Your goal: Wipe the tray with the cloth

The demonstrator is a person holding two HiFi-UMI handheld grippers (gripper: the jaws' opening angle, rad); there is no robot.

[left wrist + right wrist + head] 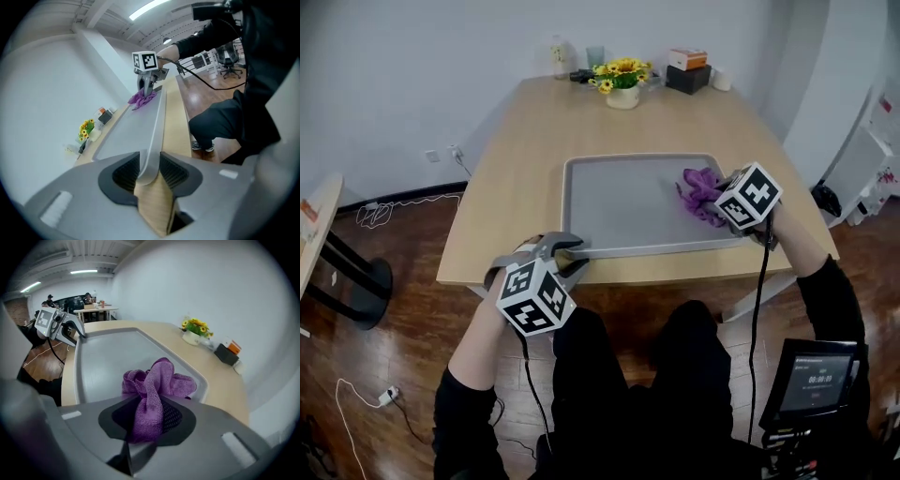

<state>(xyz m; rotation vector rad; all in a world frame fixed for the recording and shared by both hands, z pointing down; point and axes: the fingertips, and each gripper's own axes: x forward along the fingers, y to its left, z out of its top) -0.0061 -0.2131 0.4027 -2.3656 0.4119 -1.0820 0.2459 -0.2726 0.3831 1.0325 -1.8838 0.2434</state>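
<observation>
A grey rectangular tray [619, 211] lies on the wooden table. My left gripper [569, 249] is shut on the tray's near left rim [151, 161], with the rim pinched between its pads. A bunched purple cloth [701, 194] rests on the tray's right side, and my right gripper [724, 208] is shut on it. In the right gripper view the cloth [154, 385] hangs out ahead of the jaws over the tray floor [108, 357]. The left gripper view shows the right gripper [147, 84] and the cloth [140, 98] at the tray's far end.
A pot of yellow flowers [622, 80], a black box [687, 77], a cup [595, 56] and a bottle [559, 56] stand along the table's far edge. The person's legs [656, 375] are at the table's near edge. A wall is behind the table.
</observation>
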